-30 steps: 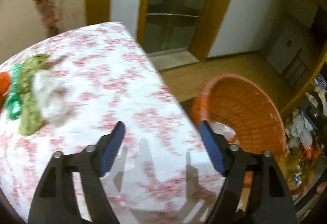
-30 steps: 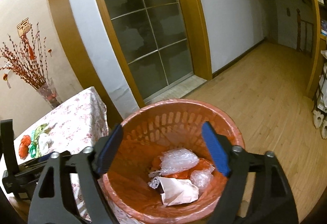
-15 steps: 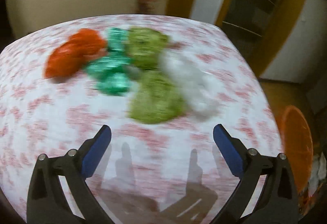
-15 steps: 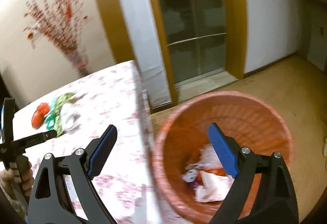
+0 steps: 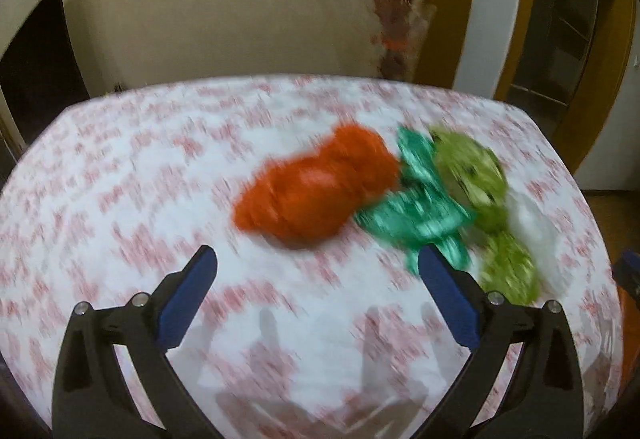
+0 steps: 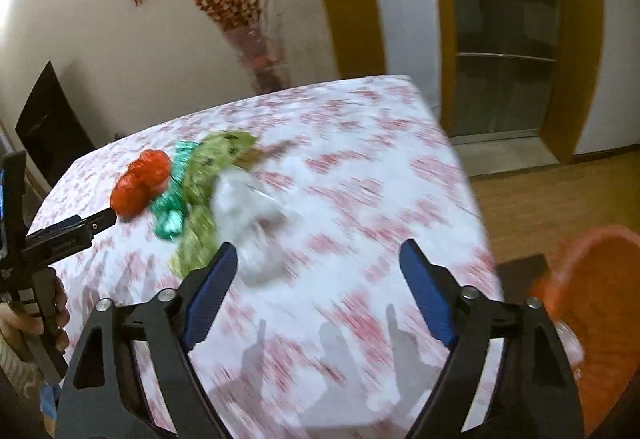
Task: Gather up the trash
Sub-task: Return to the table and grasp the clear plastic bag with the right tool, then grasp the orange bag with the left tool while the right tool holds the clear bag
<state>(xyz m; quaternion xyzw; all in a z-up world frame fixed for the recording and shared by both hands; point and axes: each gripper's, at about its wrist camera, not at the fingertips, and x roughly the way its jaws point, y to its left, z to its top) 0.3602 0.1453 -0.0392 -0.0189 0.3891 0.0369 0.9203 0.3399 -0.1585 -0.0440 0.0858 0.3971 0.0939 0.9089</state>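
Note:
A pile of crumpled trash lies on the table with the red-patterned white cloth (image 5: 120,175): an orange wrapper (image 5: 316,187), a teal foil wrapper (image 5: 420,215), green wrappers (image 5: 476,175) and a clear plastic bag (image 6: 252,211). My left gripper (image 5: 316,279) is open and empty, just short of the orange wrapper. My right gripper (image 6: 316,275) is open and empty, above the cloth (image 6: 360,167) beside the clear bag. The orange trash basket (image 6: 596,311) stands on the floor at the right. Both views are blurred.
A vase of red-berried branches (image 5: 396,35) stands behind the table by the wall. A glass door with a wooden frame (image 6: 504,31) is at the back right. A wooden floor (image 6: 560,191) lies beyond the table's right edge.
Both grippers have swung left, away from the basket and onto the table. The trash pile now sits right in front of the left gripper. Both stay open.

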